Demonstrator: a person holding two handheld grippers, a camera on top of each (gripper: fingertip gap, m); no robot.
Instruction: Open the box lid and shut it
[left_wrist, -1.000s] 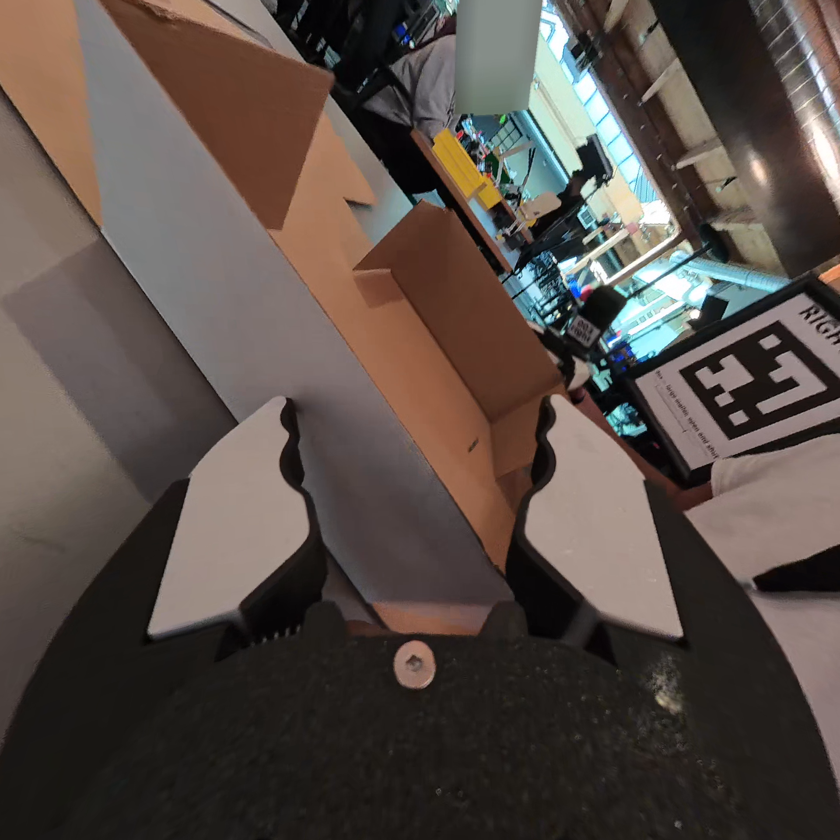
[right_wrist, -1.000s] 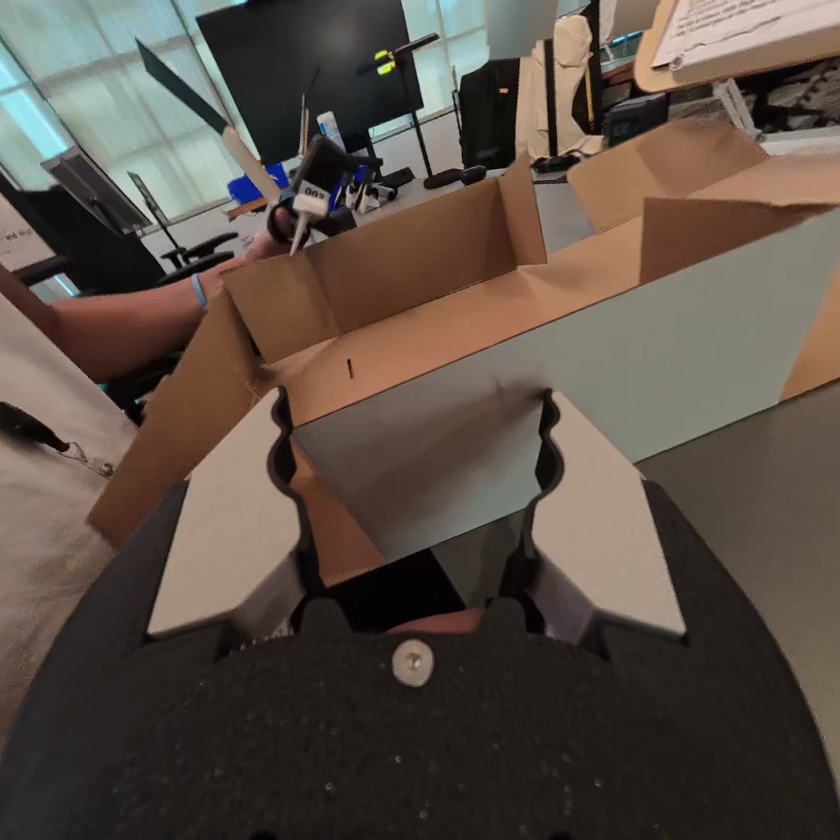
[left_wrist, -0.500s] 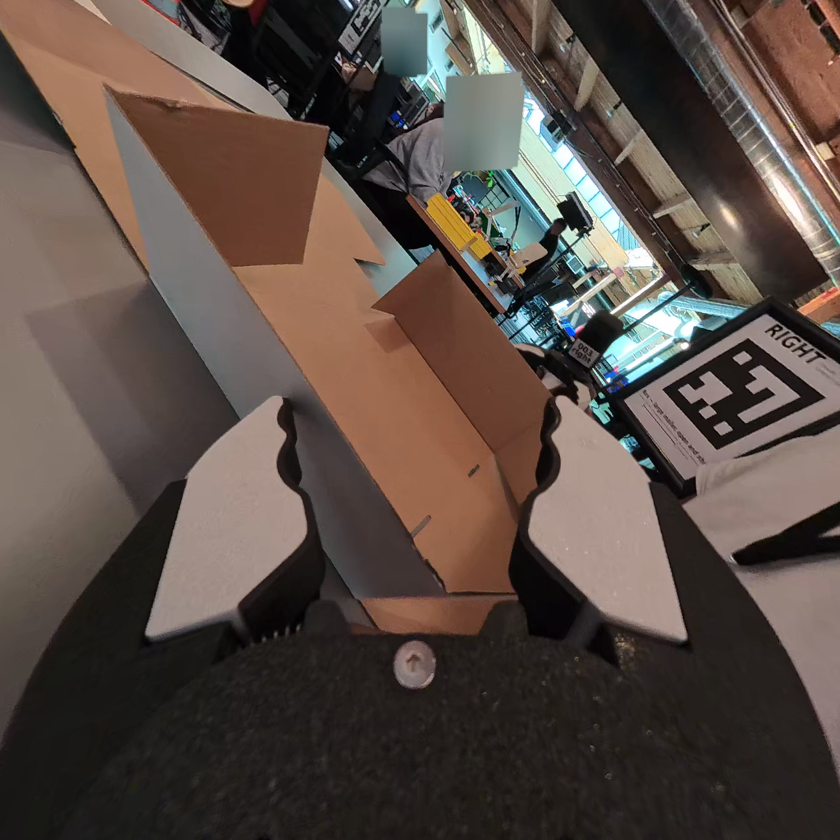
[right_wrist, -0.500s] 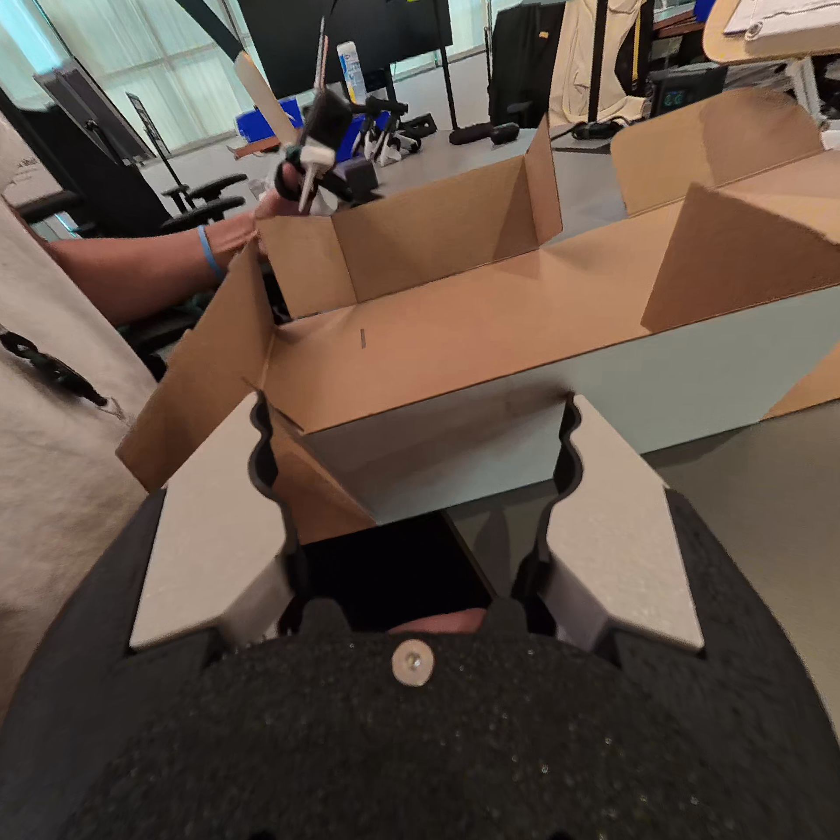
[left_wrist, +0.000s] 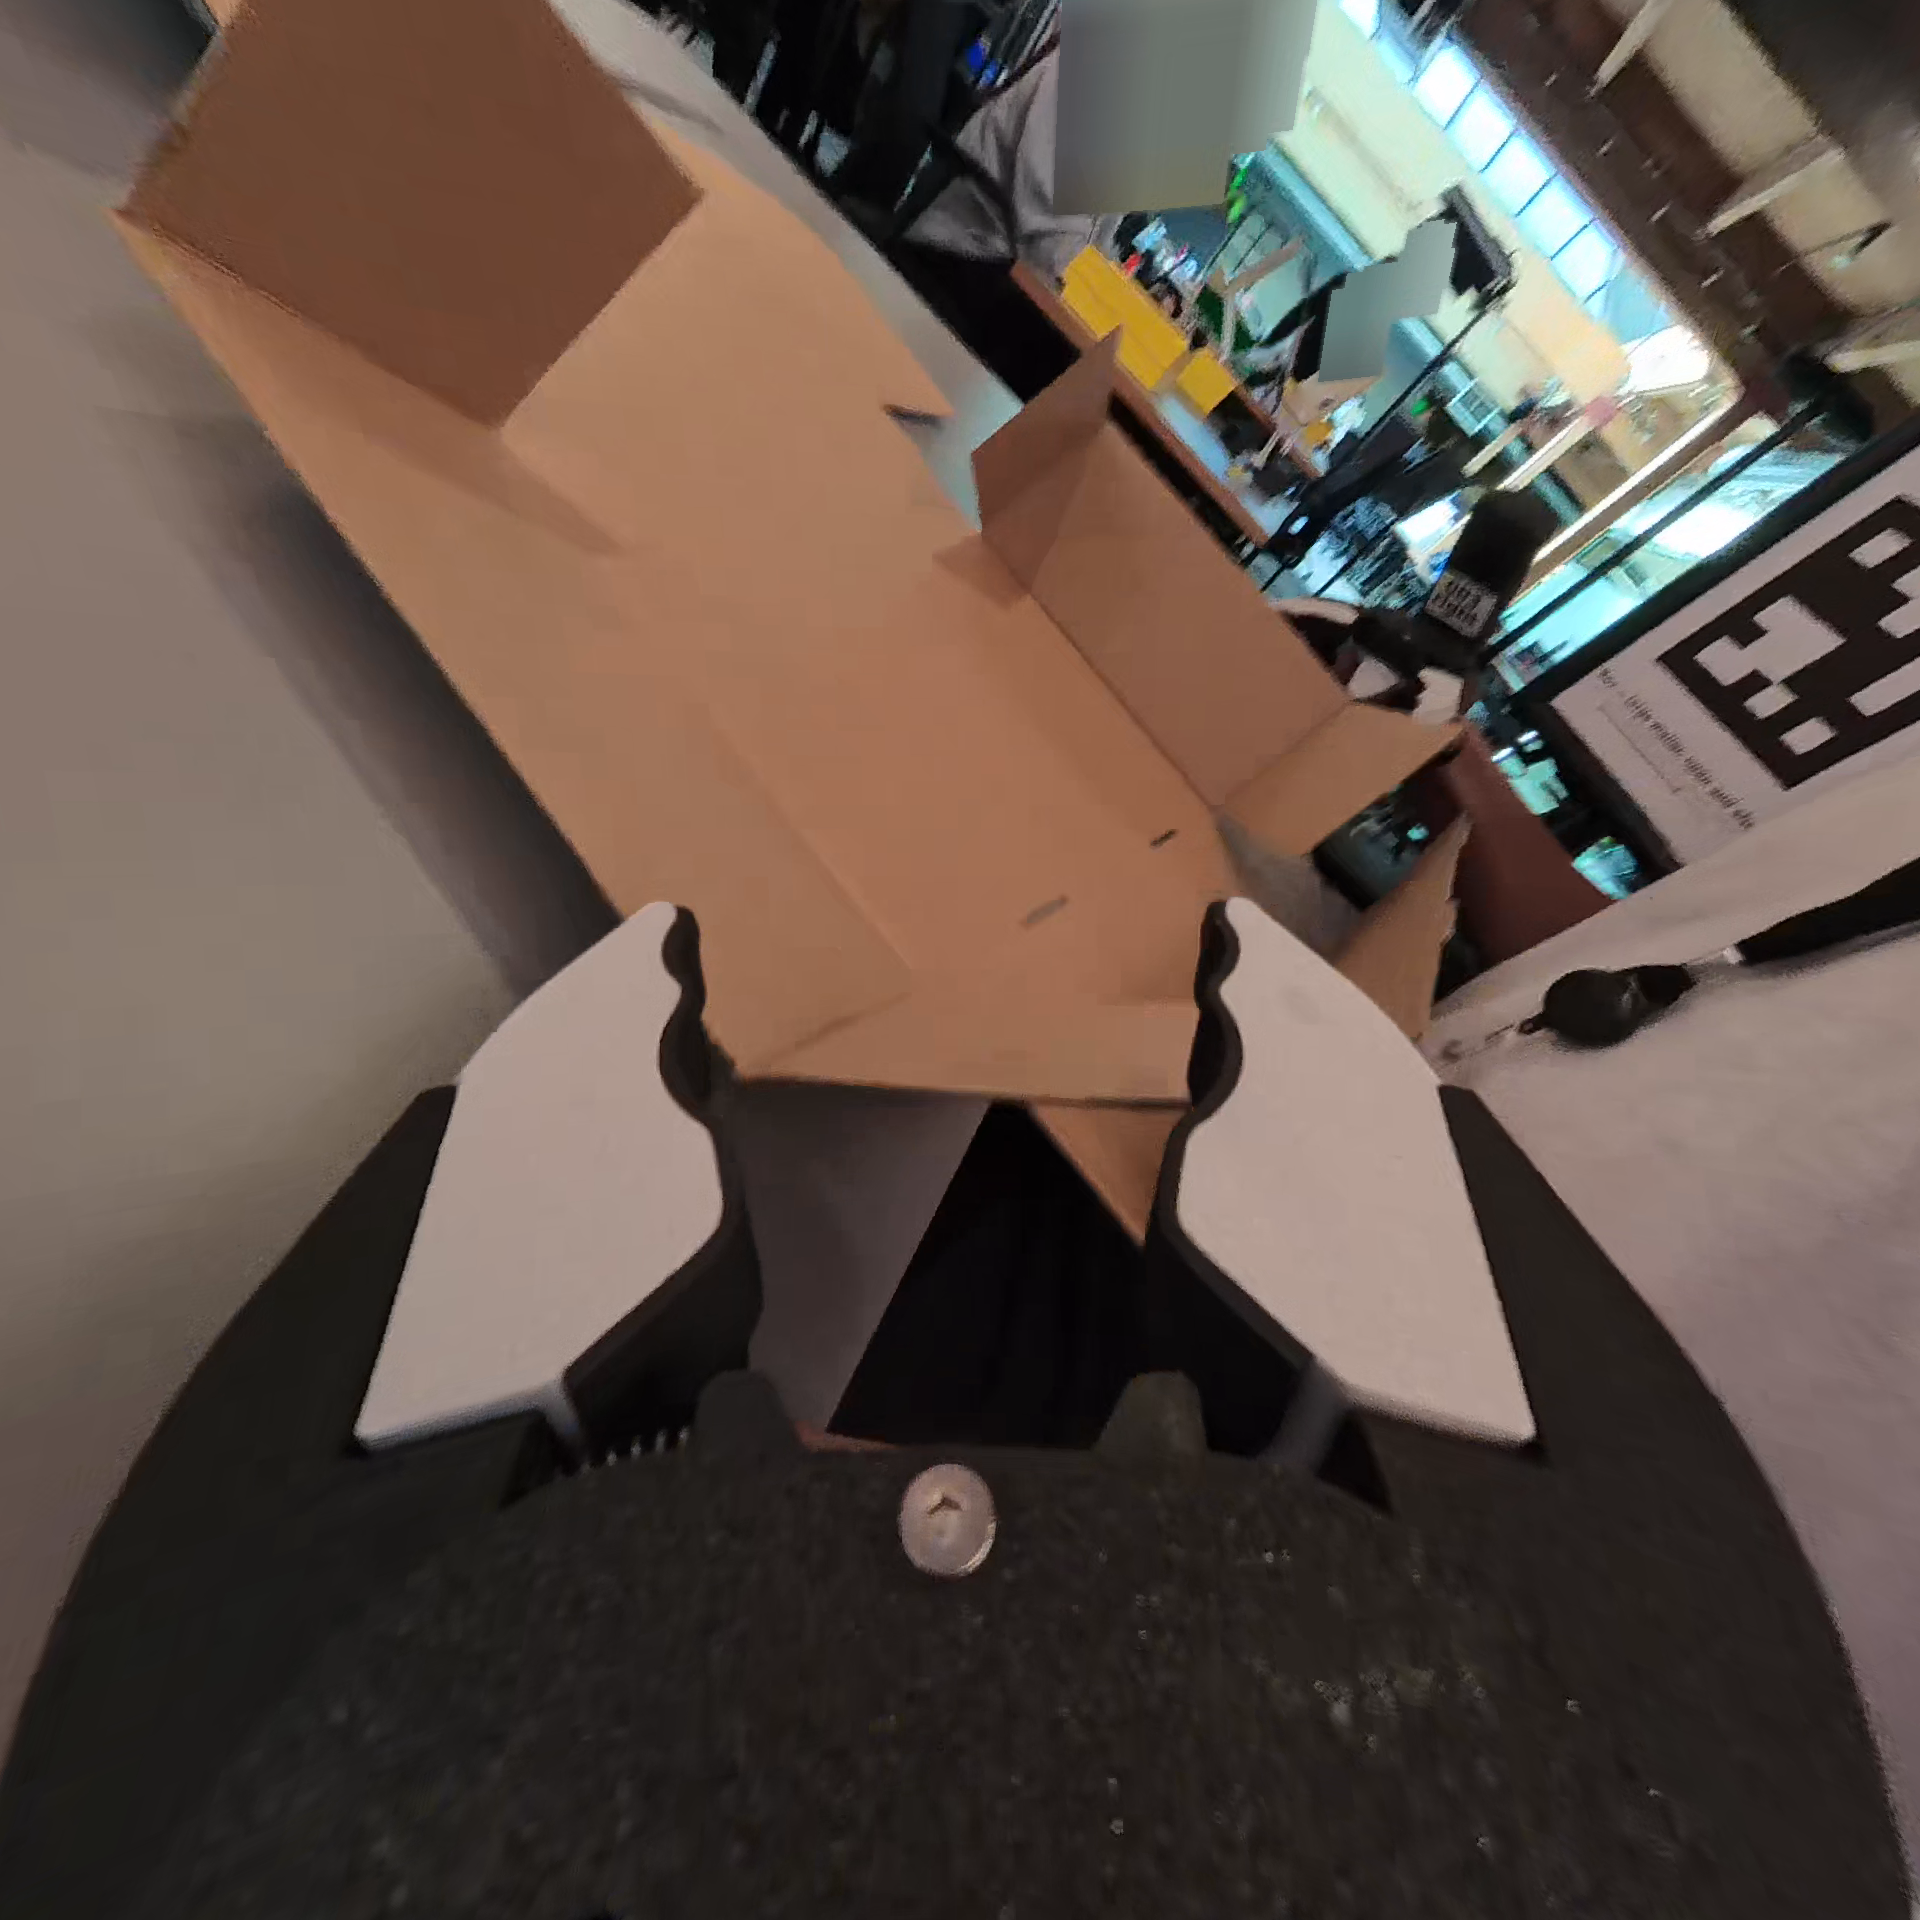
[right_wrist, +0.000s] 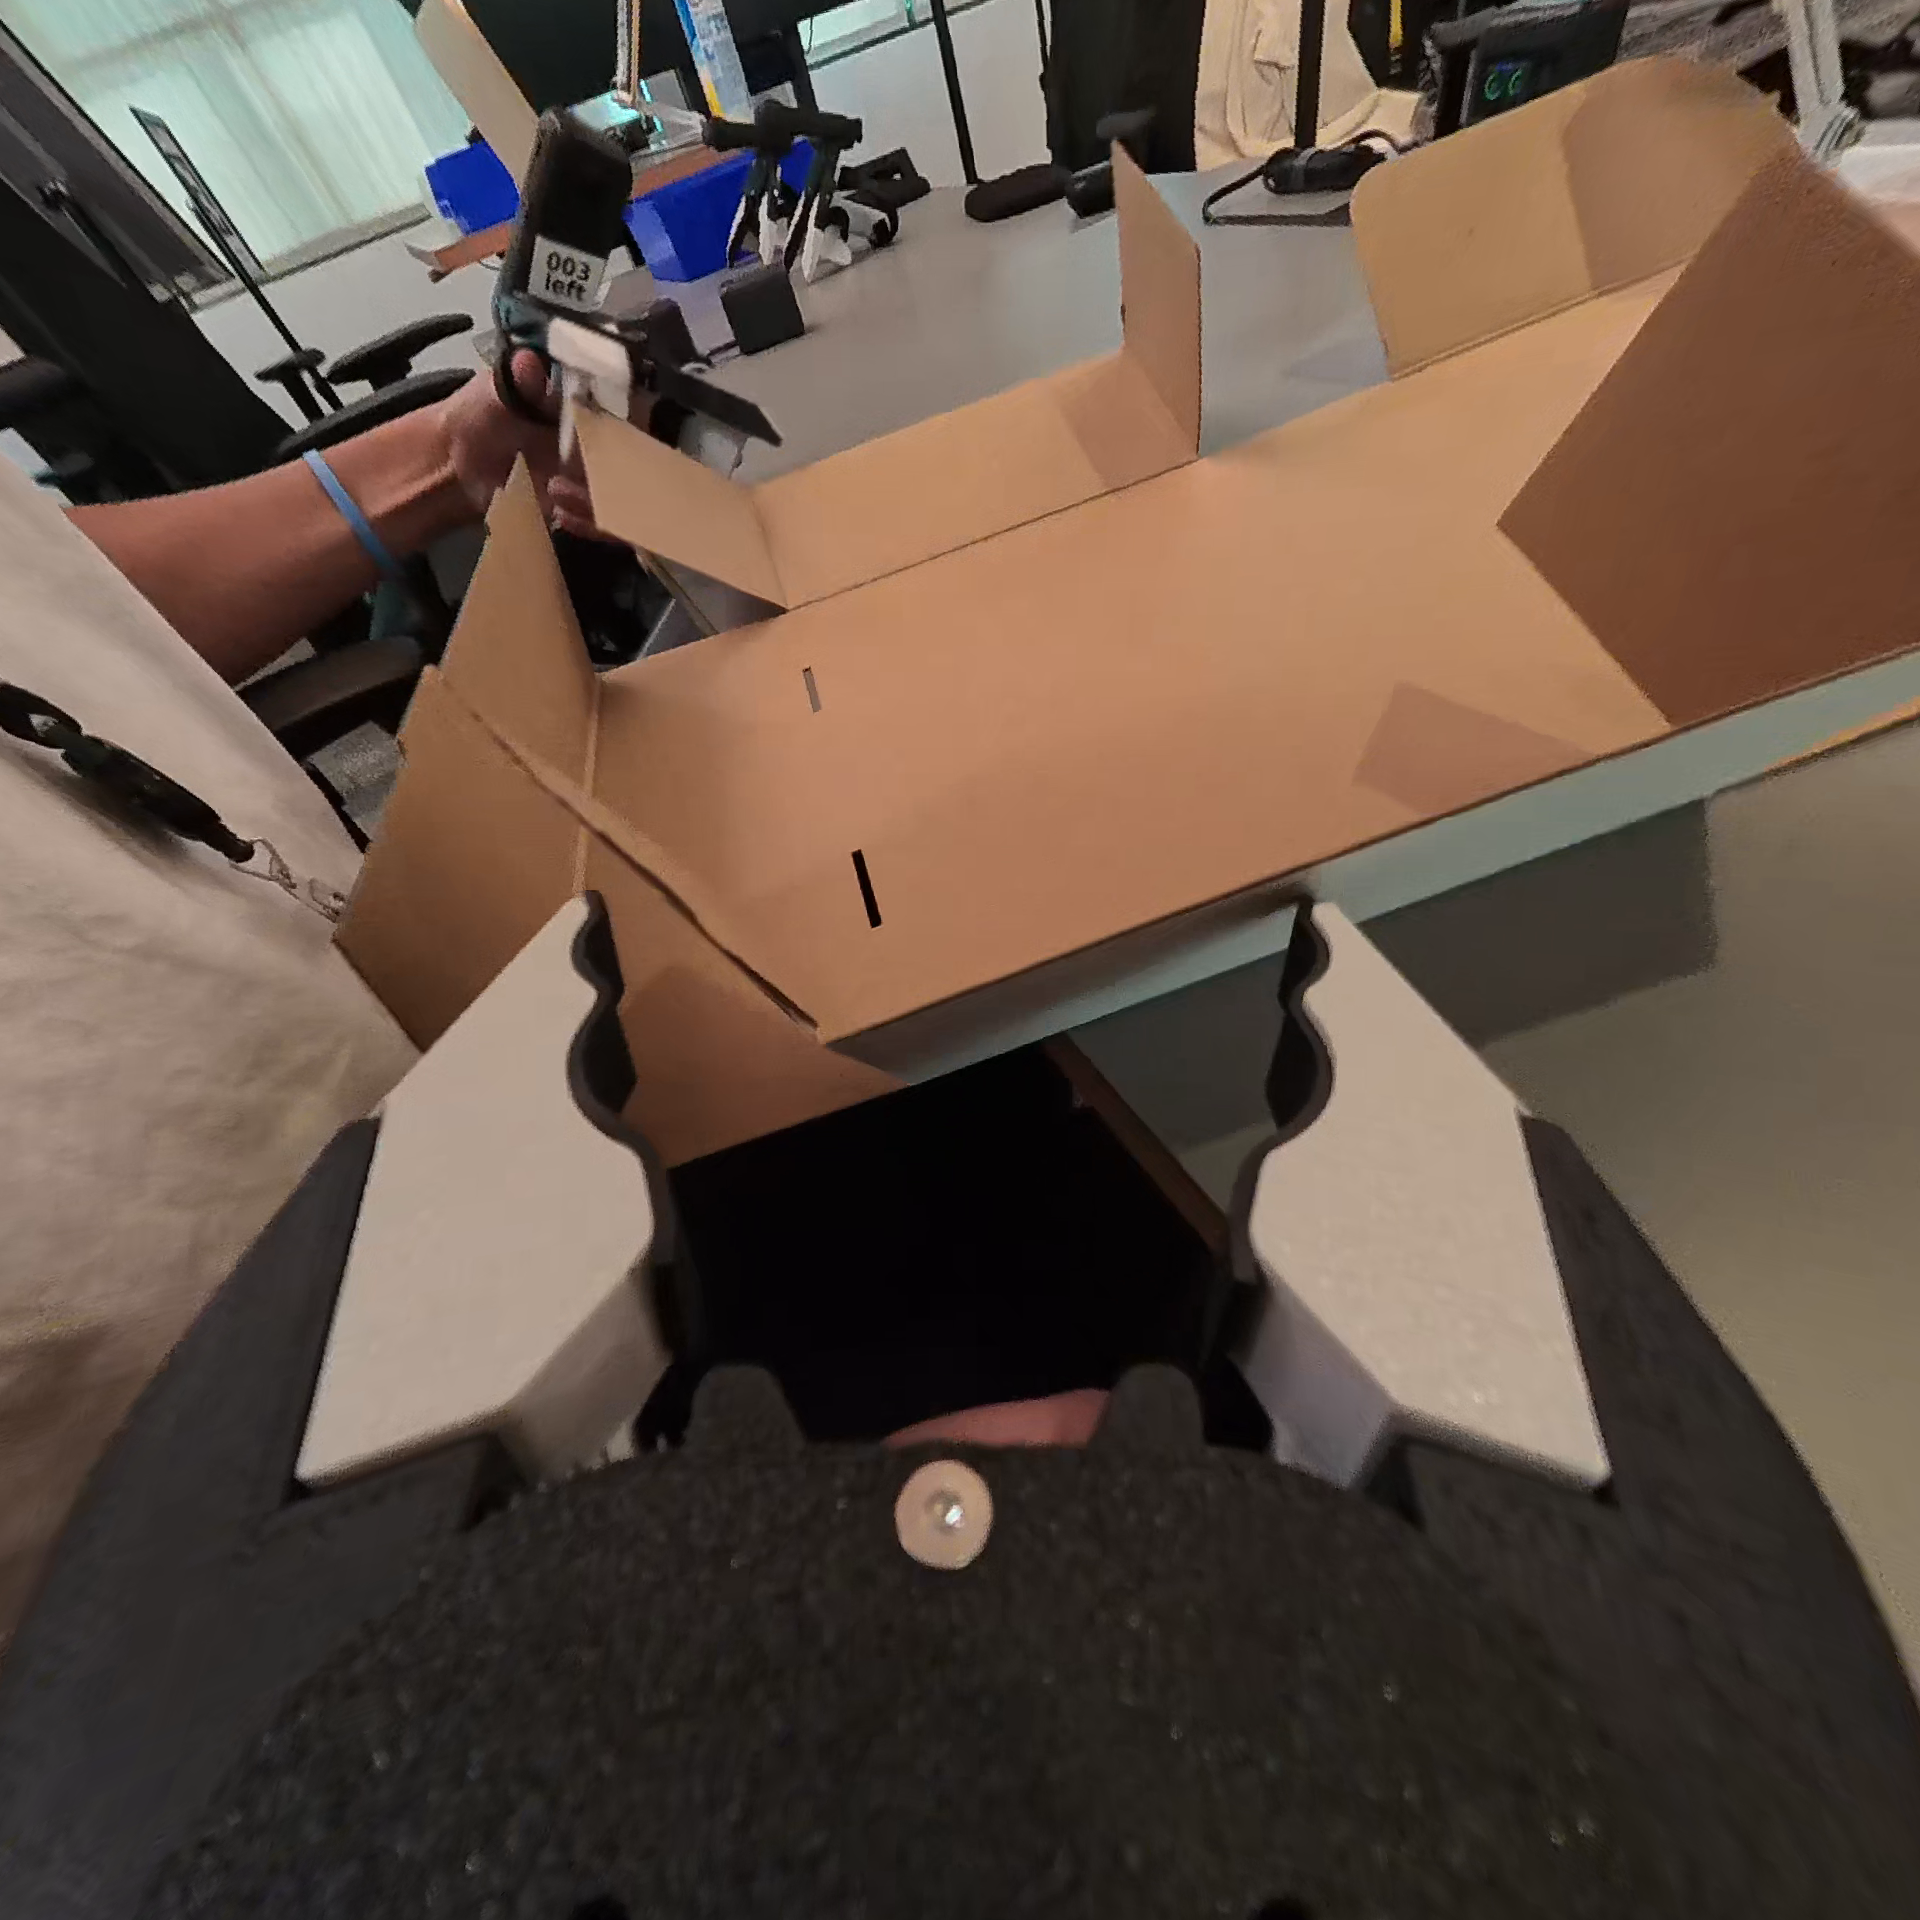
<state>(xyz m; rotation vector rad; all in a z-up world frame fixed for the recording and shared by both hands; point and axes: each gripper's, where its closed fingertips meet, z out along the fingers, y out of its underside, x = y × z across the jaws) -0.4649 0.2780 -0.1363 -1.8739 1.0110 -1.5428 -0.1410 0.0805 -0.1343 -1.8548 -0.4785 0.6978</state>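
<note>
The box (right_wrist: 1091, 748) lay open on the grey table (right_wrist: 1714, 987), its brown inside facing up and side flaps standing. The right gripper (right_wrist: 945, 997) had its fingers spread wide around the lid's (right_wrist: 1039, 935) near corner, gripping nothing. The left gripper (left_wrist: 940, 997) was likewise wide open at another lid edge, empty; it also showed across the box, beside a flap (right_wrist: 665, 499).

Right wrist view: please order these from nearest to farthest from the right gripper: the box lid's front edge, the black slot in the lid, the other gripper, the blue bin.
1. Front edge of the box lid, just past the right gripper, between its open fingers.
2. Black slot, slightly left.
3. Other gripper, upper left, at the box's far flap.
4. Blue bin, behind on the far table.
</note>
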